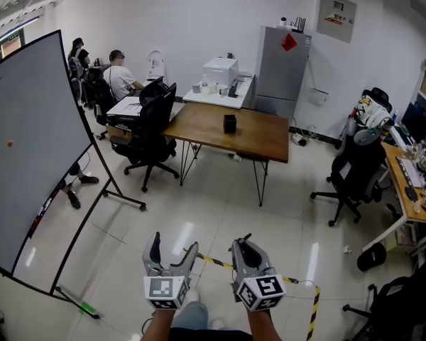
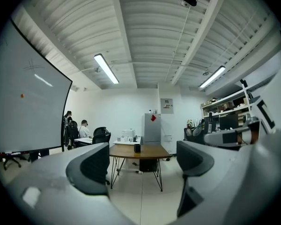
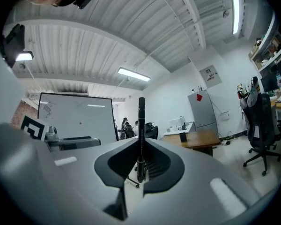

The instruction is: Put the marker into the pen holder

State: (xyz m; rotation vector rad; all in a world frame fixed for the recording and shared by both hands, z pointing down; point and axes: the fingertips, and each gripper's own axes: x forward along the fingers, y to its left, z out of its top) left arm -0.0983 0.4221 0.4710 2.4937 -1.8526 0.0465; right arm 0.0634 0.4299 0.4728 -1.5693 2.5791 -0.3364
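The right gripper is clamped low on the upright marker, which looks light, stiff and slick, well apart from the pen holder on the far table; the left gripper gapes empty.

Left gripper gapes; pen holder, perhaps

Left gripper jaws apart, empty; right gripper jaws clamp the marker; both side by side, seemingly level.
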